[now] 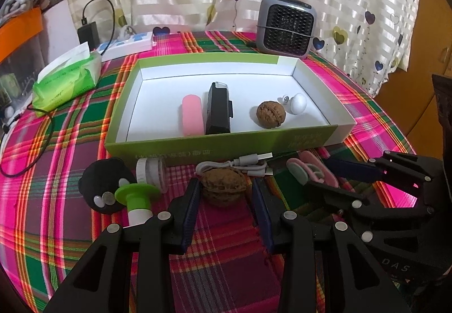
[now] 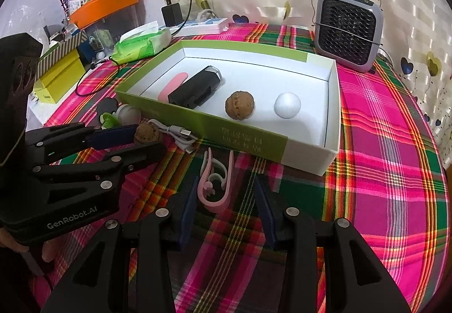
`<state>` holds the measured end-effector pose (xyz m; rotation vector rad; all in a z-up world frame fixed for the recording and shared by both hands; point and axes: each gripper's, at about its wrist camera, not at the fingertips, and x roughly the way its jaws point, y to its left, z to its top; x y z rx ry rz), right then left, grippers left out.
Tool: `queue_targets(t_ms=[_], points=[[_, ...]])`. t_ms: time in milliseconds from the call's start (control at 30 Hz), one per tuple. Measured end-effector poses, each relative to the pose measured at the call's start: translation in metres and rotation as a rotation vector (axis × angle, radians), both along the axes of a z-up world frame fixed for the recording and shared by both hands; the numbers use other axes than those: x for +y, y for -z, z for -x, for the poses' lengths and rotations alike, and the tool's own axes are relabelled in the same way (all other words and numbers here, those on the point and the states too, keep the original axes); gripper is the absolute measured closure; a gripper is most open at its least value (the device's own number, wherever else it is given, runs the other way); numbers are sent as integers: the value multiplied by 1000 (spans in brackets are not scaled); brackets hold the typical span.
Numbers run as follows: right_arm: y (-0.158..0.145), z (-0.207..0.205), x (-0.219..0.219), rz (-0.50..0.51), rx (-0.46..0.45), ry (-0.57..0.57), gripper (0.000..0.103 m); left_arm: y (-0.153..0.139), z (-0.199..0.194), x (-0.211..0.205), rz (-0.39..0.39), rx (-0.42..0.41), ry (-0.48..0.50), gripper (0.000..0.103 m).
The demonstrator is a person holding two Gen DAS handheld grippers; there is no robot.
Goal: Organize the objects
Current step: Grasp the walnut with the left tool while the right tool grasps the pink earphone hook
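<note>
Plaid tablecloth [image 1: 56, 143] under everything. At its middle, the open green-and-white box [image 1: 214, 140], the landmark here. Behind the box, a grey mesh-fronted fan [image 1: 286, 25]; off its left end, a green tissue pack [image 1: 67, 81].

Inside the box, largest first: black case [image 1: 217, 108], pink bar [image 1: 192, 115], walnut [image 1: 270, 113], white ball [image 1: 296, 104]. Only in the left wrist view: a small white piece [image 1: 284, 100] tucked behind the ball.

In front of the box: black soft toy [image 1: 106, 186], green-and-white handled tool [image 1: 137, 198], coiled white cable [image 1: 237, 164], second walnut [image 1: 224, 186], pink clip [image 2: 216, 186].

Left gripper [image 1: 224, 186] around the second walnut; left pad touching it, a sliver of gap at the right pad, so a firm grip cannot be told. Right gripper [image 2: 223, 194] standing apart around the pink clip, pads clear of it. Only in the right wrist view: the clip's full curled shape and fingertips [image 2: 49, 252] under the left gripper's body.
</note>
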<state>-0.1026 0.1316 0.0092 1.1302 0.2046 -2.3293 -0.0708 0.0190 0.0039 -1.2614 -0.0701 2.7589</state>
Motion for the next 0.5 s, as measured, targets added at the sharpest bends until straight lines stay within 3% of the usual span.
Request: queue_targets(t_ms=[33,100,500], points=[[0,-1,-1,-1,1,-3,75,0,0,0,0,-1,-1,69],[0,-2,-1,-6,4,-9,80,1,1,-1,-4,-1,-7,72],[-4,-7,-3,1,34,-27,80,-5,-10,-3,-20,31,-3,72]])
